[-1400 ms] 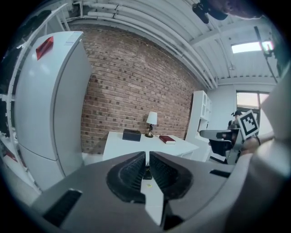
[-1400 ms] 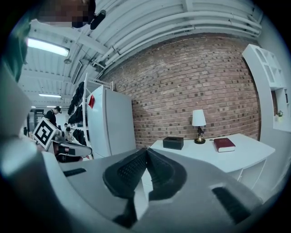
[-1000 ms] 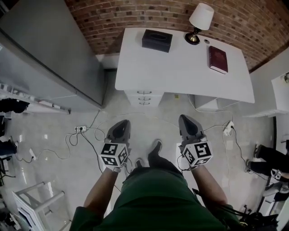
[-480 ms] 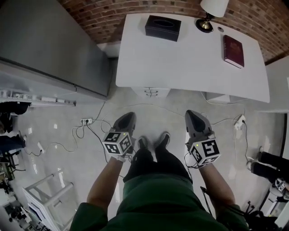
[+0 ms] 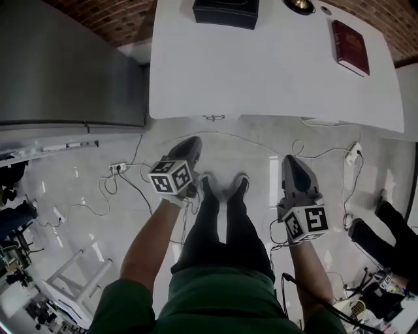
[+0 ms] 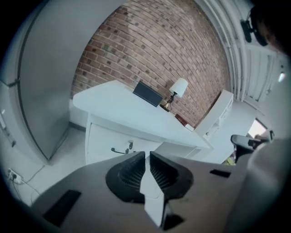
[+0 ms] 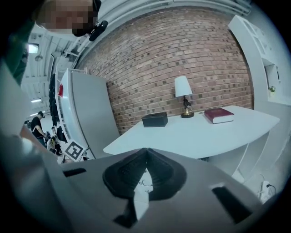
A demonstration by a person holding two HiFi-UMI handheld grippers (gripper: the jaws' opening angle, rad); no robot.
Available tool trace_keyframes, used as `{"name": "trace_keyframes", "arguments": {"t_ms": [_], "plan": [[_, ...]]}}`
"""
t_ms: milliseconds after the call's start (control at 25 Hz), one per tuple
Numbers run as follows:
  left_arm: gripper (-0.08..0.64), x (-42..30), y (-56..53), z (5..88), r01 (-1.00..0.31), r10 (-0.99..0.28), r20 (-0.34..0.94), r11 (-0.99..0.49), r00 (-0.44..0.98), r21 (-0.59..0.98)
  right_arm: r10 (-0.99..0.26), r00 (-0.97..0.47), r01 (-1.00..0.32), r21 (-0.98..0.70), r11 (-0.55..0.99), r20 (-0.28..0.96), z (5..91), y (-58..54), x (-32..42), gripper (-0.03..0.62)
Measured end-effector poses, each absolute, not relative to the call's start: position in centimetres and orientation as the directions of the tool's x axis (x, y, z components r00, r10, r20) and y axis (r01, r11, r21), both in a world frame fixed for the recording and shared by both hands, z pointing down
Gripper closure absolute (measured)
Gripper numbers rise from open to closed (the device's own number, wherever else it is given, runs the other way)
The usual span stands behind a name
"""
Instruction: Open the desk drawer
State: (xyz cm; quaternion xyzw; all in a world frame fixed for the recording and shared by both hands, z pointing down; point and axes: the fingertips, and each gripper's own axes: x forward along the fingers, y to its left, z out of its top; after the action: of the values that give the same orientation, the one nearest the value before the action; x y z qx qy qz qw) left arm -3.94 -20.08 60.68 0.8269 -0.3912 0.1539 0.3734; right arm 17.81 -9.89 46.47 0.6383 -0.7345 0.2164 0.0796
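Note:
The white desk (image 5: 274, 72) fills the top of the head view. Its drawer unit is almost hidden under the desk's front edge, and only a handle (image 5: 213, 118) peeks out. In the left gripper view the drawer fronts (image 6: 107, 139) face me, with a dark handle (image 6: 119, 150) just above the jaws. My left gripper (image 5: 189, 149) is held forward over the floor, short of the desk edge, shut and empty (image 6: 147, 154). My right gripper (image 5: 292, 163) hangs lower and farther right, also shut with nothing in it (image 7: 146, 150).
On the desk lie a black box (image 5: 225, 13), a red book (image 5: 350, 47) and a lamp (image 7: 183, 91). A tall grey cabinet (image 5: 65, 72) stands to the left. Cables and a power strip (image 5: 119, 167) trail over the floor. Another person's leg (image 5: 385, 235) shows at right.
I have stepped closer to the desk, so the drawer unit has slid under its front edge in the head view. The left gripper has come forward toward the drawers.

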Motion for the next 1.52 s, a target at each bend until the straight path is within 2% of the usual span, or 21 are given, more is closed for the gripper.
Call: {"name": "trace_keyframes", "arguments": {"t_ms": [200, 440, 560, 720, 1000, 1240, 1520], "plan": [[0.535, -3.3, -21.9, 66.8, -0.711, -0.516, 0.526, -0.268, 0.676, 0.65, -0.882, -0.179, -0.97, -0.23, 0.084, 0.435, 49.7, -9.9, 17.3, 0.591], [0.531, -3.2, -23.8, 72.5, -0.663, -0.559, 0.497, -0.132, 0.664, 0.737, -0.856, -0.238, -0.958, -0.256, 0.128, 0.46, 54.0, -9.7, 15.1, 0.591], [0.451, -2.6, -24.5, 74.6, -0.617, -0.572, 0.472, -0.078, 0.671, 0.783, -0.839, -0.275, -0.95, -0.268, 0.162, 0.469, 56.1, -9.8, 13.6, 0.591], [0.442, -1.4, -24.8, 76.5, -0.589, -0.579, 0.451, -0.063, 0.679, 0.806, -0.812, -0.325, -0.936, -0.288, 0.203, 0.485, 58.5, -9.2, 11.8, 0.591], [0.443, -0.8, -28.1, 77.6, -0.42, -0.669, 0.32, 0.013, 0.671, 0.908, -0.784, -0.353, -0.928, -0.296, 0.225, 0.511, 62.6, -8.2, 10.8, 0.591], [0.443, -0.2, -28.9, 78.2, -0.413, -0.668, 0.308, 0.001, 0.678, 0.911, -0.765, -0.367, -0.924, -0.302, 0.234, 0.529, 64.2, -7.3, 10.1, 0.591], [0.444, 1.0, -29.5, 77.9, -0.337, -0.704, 0.256, 0.026, 0.662, 0.941, -0.758, -0.363, -0.924, -0.312, 0.22, 0.541, 64.5, -6.1, 10.4, 0.591]]}}
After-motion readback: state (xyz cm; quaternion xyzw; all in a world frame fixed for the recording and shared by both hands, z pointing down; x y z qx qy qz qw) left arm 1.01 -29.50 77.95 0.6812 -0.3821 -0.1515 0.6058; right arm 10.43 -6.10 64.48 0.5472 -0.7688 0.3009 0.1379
